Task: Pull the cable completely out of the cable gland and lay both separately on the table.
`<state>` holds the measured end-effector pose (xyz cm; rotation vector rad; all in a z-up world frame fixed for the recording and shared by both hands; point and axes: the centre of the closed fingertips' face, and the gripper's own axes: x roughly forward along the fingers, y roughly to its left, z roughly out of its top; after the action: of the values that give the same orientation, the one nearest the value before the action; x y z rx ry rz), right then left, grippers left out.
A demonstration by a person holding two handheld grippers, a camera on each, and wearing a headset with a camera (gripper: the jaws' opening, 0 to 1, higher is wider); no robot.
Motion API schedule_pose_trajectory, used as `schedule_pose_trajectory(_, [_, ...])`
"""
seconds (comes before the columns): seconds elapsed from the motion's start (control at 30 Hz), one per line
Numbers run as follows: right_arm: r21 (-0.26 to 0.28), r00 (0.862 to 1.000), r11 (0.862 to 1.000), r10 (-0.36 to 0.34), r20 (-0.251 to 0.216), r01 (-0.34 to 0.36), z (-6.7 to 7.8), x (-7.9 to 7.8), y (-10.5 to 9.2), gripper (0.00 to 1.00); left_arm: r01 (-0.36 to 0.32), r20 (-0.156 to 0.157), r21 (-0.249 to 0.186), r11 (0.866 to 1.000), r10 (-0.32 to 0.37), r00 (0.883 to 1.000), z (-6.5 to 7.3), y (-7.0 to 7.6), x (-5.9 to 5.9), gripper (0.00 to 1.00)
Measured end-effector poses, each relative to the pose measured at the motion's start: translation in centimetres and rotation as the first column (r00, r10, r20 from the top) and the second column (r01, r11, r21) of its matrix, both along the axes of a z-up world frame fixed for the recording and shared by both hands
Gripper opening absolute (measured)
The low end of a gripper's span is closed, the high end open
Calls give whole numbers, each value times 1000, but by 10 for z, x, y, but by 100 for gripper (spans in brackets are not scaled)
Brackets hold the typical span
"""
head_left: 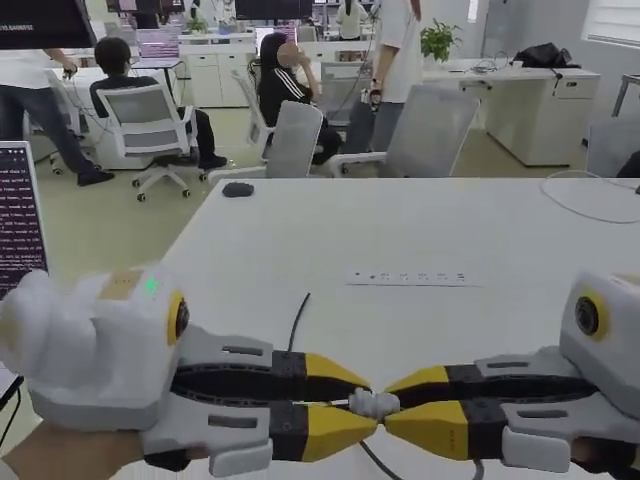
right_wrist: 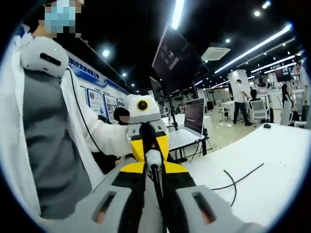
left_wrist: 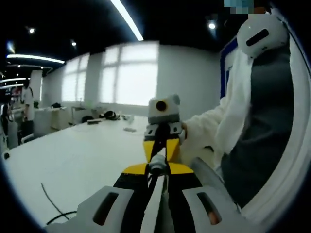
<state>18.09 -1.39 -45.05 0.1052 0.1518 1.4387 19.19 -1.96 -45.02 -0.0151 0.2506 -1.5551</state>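
Above the table [head_left: 420, 230], my right tongs [head_left: 392, 408] are pinched narrow on the cable [head_left: 298, 325], my left tongs [head_left: 358, 402] likewise on the cable gland [head_left: 374, 403], tip to tip. Risk: an off-axis pull would bind the cable in the gland, or the small gland slips my grip.

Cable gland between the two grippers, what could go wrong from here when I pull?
1. The cable gland is small and caught only at the very tips of the left gripper and right gripper, so it may slip out and drop.
2. The black cable trails loose across the table, so a sudden release could whip it around.
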Motion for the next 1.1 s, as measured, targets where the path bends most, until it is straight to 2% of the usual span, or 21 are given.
schedule_pose_trajectory(0.03, [-11, 998, 1000, 1, 59, -1, 0, 0, -1, 9, -5, -27, -6, 1000, 5, 1000, 0, 0, 1, 15])
schedule_pose_trajectory(0.07, [-14, 997, 1000, 2, 74, -1, -1, 0, -1, 9, -17, -58, -14, 1000, 16, 998, -1, -1, 2, 15])
schedule_pose_trajectory(0.1, [-15, 998, 1000, 3, 63, -3, -1, 0, -2, 9, -18, -64, -21, 1000, 17, 998, -2, -1, 3, 15])
schedule_pose_trajectory(0.17, [-21, 997, 1000, 11, 81, -10, -2, 0, -4, 9, -27, -77, -27, 999, 24, 997, -3, -3, 3, 15])
schedule_pose_trajectory(0.2, [-30, 993, 999, 19, 113, -15, -3, 0, -4, 10, -33, -80, -27, 999, 31, 996, -3, -3, 3, 15])
schedule_pose_trajectory(0.23, [-42, 991, 999, 27, 135, -22, -5, 0, -5, 10, -38, -99, -21, 999, 36, 994, -5, -4, 2, 15])
schedule_pose_trajectory(0.27, [-47, 989, 999, 33, 147, -26, -5, 0, -6, 10, -41, -98, -21, 999, 39, 994, -5, -5, 2, 15])
schedule_pose_trajectory(0.33, [-44, 991, 998, 44, 128, -38, -6, -1, -7, 10, -52, -101, -20, 998, 49, 994, -6, -6, -1, 15])
schedule_pose_trajectory(0.37, [-40, 995, 997, 67, 76, -64, -7, -4, -8, 10, -55, -97, -20, 998, 53, 994, -7, -7, -3, 15])
schedule_pose_trajectory(0.4, [-42, 995, 997, 72, 67, -69, -8, -3, -9, 11, -60, -85, -18, 998, 58, 995, -7, -8, -4, 15])
schedule_pose_trajectory(0.43, [-44, 994, 997, 71, 78, -68, -8, -1, -10, 11, -73, -58, -16, 997, 72, 996, -8, -9, -4, 15])
schedule_pose_trajectory(0.57, [-50, 993, 996, 83, 85, -79, -17, -1, -20, 13, -112, -21, -15, 994, 112, 994, -7, -8, -5, 15])
schedule_pose_trajectory(0.67, [-53, 988, 995, 93, 121, -87, -20, -2, -25, 7, -140, 21, -11, 990, 141, 990, -7, -7, -6, 16])
schedule_pose_trajectory(0.77, [-46, 985, 994, 108, 131, -103, -18, -6, -25, 4, -147, 22, -7, 989, 147, 989, -11, -10, -8, 16])
schedule_pose_trajectory(0.93, [-79, 981, 993, 99, 166, -87, -21, -10, -26, 2, -143, 36, -11, 990, 144, 989, -12, -15, -7, 16])
schedule_pose_trajectory(0.97, [-73, 982, 995, 82, 172, -70, -19, -8, -27, 2, -141, 43, -21, 990, 142, 989, -10, -15, -6, 16])
schedule_pose_trajectory(1.03, [-62, 984, 997, 65, 166, -55, -16, -7, -29, 2, -131, 91, -45, 990, 135, 987, -5, -17, -4, 16])
schedule_pose_trajectory(1.1, [-50, 983, 998, 45, 178, -37, -13, -6, -30, 2, -126, 99, -57, 990, 131, 986, -3, -17, -4, 17])
